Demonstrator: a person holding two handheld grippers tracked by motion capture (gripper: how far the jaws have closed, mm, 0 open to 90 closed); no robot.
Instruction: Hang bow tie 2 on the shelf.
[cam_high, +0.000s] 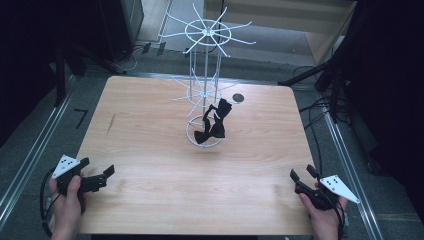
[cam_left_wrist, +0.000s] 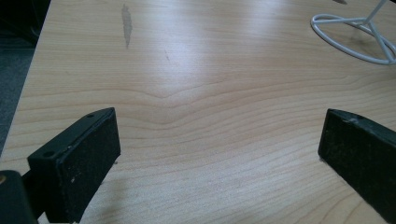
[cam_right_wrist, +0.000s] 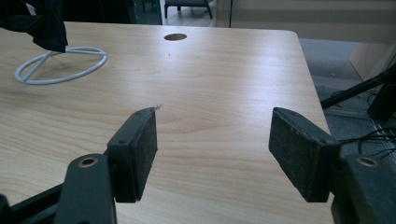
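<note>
High view: one white wire rack (cam_high: 205, 90), one black bow tie (cam_high: 214, 122) hanging; left gripper (cam_high: 97, 172) and right gripper (cam_high: 303, 173) gaping empty at near corners, bare table (cam_high: 150, 150) between.

Left gripper (cam_high: 97, 171): held in the left hand (cam_high: 67, 200), low at the near left, jaws wide apart, empty. Right gripper (cam_high: 303, 174): held in the right hand (cam_high: 325, 215), near right, jaws wide apart, empty; apparently just above the surface.
</note>
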